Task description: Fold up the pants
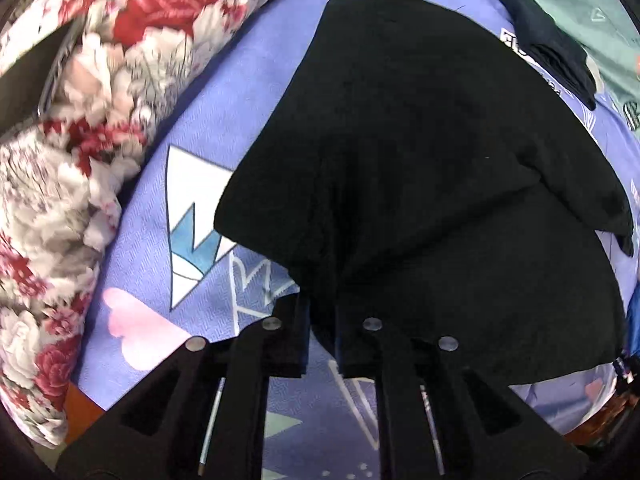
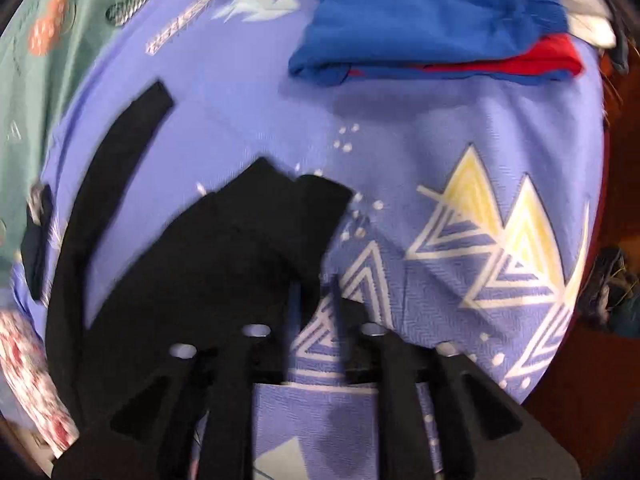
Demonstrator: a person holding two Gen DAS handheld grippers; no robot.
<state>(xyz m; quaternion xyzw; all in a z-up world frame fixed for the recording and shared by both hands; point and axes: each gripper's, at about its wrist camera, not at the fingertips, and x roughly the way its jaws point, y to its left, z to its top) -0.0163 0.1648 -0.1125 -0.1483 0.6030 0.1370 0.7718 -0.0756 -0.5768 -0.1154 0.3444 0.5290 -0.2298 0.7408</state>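
Black pants [image 1: 420,160] lie on a purple patterned bedsheet [image 1: 208,120]. In the left wrist view my left gripper [image 1: 322,320] is shut on a bunched edge of the pants, which drape away ahead of it. In the right wrist view my right gripper [image 2: 316,304] has a narrow gap between its fingers. A fold of the black pants [image 2: 224,248] lies over its left finger, and a pant leg [image 2: 120,152] curves off to the left. Whether the cloth is pinched is unclear.
A floral quilt [image 1: 80,140] lies along the left. A dark folded garment [image 1: 552,48] sits at the far right on a green sheet. A folded blue and red garment stack [image 2: 432,24] lies ahead of the right gripper. The bed edge [image 2: 600,240] is at right.
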